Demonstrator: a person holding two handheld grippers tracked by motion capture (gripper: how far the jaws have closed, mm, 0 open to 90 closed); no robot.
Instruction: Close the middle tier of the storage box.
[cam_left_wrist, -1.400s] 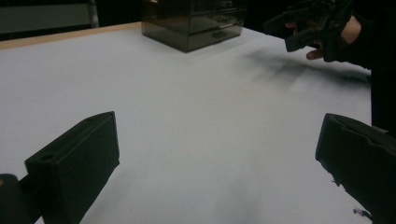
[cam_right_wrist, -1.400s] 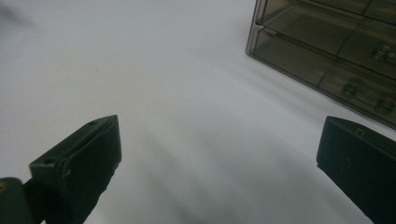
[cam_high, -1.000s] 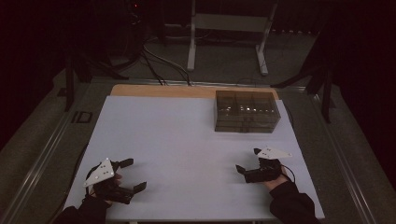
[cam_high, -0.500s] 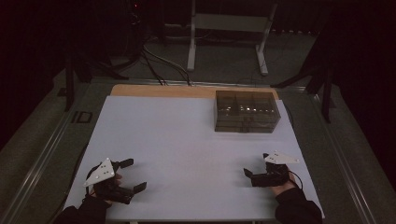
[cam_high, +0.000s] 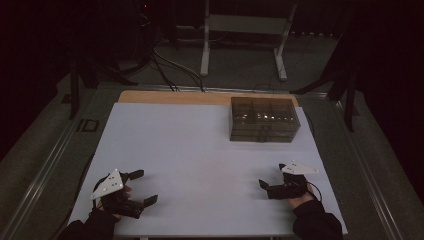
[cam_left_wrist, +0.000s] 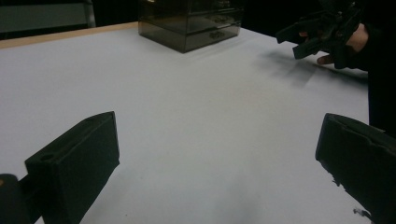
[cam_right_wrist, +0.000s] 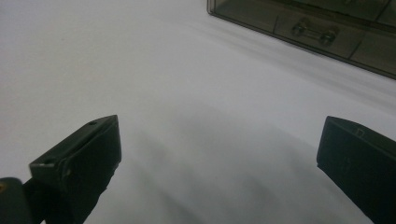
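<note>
- The box (cam_high: 264, 119), a smoky clear case with small drawers, stands ahead of the right tongs (cam_high: 271, 186) and a little to their inner side, well apart from them, with bare tabletop (cam_high: 195, 150) between.
- It lies much farther from the left tongs (cam_high: 142, 187): ahead and far across to their right, so the right hand is clearly the nearer one.
- The box's long axis runs across the tabletop, side to side; its drawer fronts, one with a small handle (cam_right_wrist: 314, 29), face the person, in line with a straight push forward from the right tongs.
- Both tongs are spread wide with nothing between the jaws; each hovers low over the near edge of the tabletop.
- In the left gripper view the right tongs (cam_left_wrist: 313, 32) sit off to the far right, with the box (cam_left_wrist: 191, 21) straight on beyond.
- I judge the next move to be a forward reach by the right tongs toward a drawer front.
</note>
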